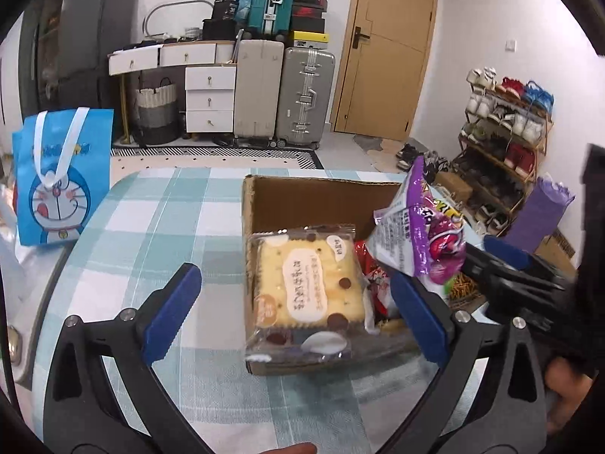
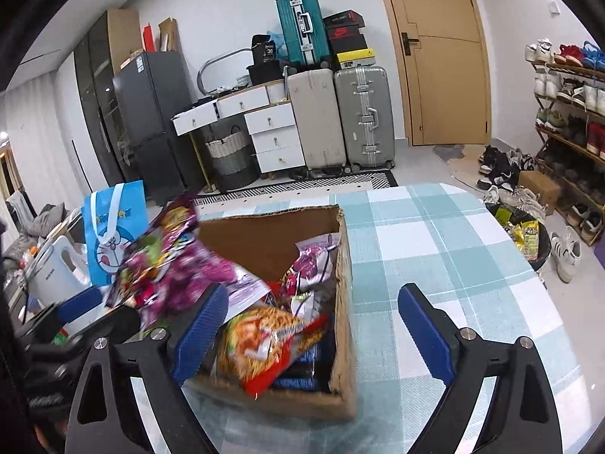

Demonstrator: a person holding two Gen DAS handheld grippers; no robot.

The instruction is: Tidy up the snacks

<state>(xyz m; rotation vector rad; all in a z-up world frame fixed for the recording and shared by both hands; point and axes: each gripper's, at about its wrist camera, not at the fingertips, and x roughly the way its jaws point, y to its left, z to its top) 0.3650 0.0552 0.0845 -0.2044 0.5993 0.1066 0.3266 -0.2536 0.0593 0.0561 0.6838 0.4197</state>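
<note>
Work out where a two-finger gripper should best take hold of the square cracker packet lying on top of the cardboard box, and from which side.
Grip the cracker packet across its two long side edges, coming from above and the near side. It lies nearly flat on the cardboard box, and the open left gripper already straddles it. Its crimped end seals are probably too flimsy.

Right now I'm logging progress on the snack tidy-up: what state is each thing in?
cardboard box: open-topped, upright, part-filled with snacks
cracker packet: sealed, lying over the box's near edge
purple snack bag: blurred above the box, no fingers gripping it
left gripper: open
right gripper: open
door: closed
</note>
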